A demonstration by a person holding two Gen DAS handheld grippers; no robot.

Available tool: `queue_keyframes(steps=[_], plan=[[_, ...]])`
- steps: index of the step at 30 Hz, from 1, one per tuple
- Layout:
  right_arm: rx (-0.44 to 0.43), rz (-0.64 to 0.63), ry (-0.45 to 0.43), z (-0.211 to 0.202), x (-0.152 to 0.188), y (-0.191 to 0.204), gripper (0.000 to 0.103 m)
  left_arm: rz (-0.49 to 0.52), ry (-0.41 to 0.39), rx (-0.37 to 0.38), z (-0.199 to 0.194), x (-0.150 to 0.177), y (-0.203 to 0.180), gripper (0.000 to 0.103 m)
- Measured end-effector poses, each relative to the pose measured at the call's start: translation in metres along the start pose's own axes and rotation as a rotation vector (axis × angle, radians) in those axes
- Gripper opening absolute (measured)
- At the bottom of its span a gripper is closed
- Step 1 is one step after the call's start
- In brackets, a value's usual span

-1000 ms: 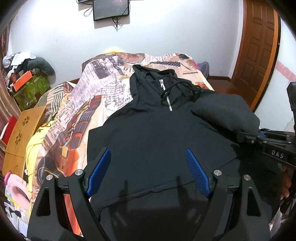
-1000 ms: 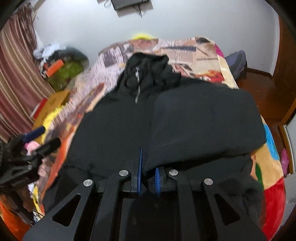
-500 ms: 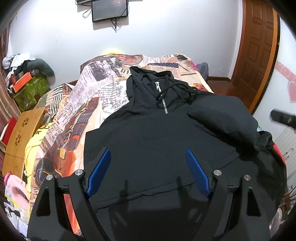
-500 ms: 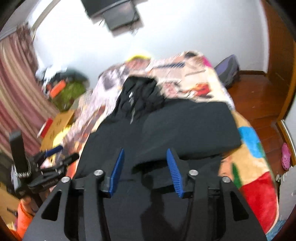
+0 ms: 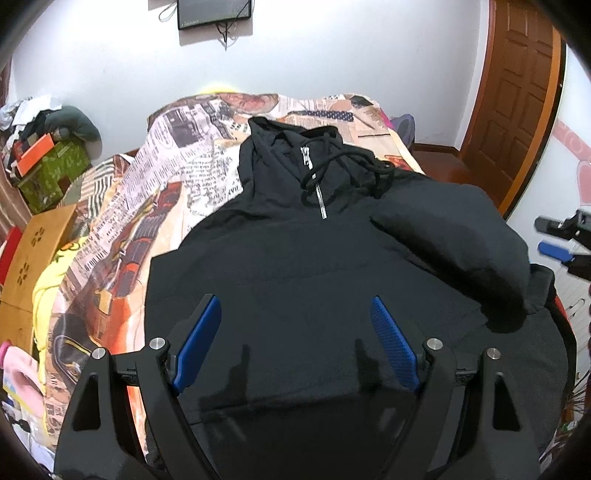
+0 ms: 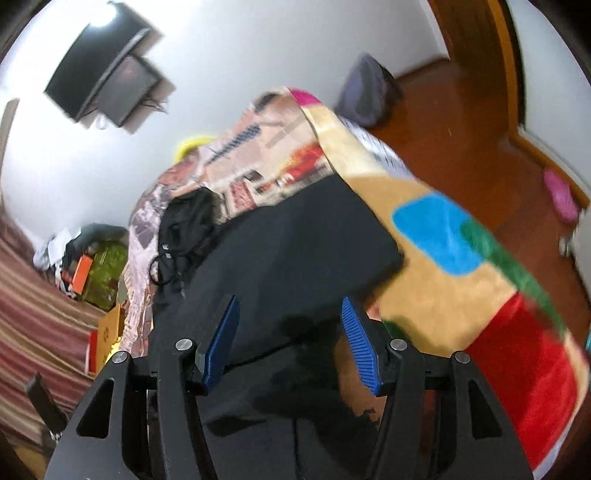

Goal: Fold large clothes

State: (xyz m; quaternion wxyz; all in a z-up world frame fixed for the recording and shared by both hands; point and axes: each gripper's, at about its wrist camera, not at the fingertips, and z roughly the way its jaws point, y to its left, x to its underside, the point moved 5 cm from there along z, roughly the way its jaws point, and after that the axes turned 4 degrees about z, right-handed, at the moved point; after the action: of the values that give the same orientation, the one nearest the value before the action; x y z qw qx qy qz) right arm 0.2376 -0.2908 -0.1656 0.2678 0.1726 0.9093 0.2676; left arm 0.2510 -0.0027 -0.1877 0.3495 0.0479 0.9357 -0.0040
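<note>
A black zip-neck hoodie lies front-up on the bed, hood toward the wall, with its right sleeve folded across the chest. My left gripper hovers open above the lower front, nothing between its blue pads. In the right wrist view the folded sleeve lies flat. The right gripper is tilted above the hoodie's right edge, its jaws opening and empty. It also shows at the right edge of the left wrist view as the right gripper.
A patterned blanket covers the bed, with colourful blocks at the right side. A wooden stool, green box and clutter stand left. Wooden floor, a door and a wall screen lie beyond.
The right gripper let go of the sleeve, opened, rolled and swung to the right off the hoodie. The left gripper drifted slightly and stayed open.
</note>
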Motion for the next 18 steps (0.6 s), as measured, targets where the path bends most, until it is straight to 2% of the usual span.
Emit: queue_keyframes(steps=[5,13,15,17,18], plan=[[-0.014,0.079,0.074,0.032,0.007,-0.012,0.054,-0.02,0.015,0.008,0.01,0.001,0.003,0.083],[-0.024,0.106,0.022,0.035,-0.002,-0.014,0.053,-0.036,0.003,0.007,0.007,-0.002,0.01,0.083],[-0.012,0.088,-0.014,0.03,-0.004,-0.011,0.041,-0.037,-0.004,0.004,0.004,-0.002,0.012,0.083],[0.015,0.047,-0.052,0.025,-0.008,-0.006,0.024,-0.037,-0.015,-0.002,-0.002,-0.003,0.015,0.083],[0.014,0.031,-0.065,0.021,-0.009,-0.003,0.019,-0.036,-0.02,-0.005,-0.004,-0.003,0.016,0.083]])
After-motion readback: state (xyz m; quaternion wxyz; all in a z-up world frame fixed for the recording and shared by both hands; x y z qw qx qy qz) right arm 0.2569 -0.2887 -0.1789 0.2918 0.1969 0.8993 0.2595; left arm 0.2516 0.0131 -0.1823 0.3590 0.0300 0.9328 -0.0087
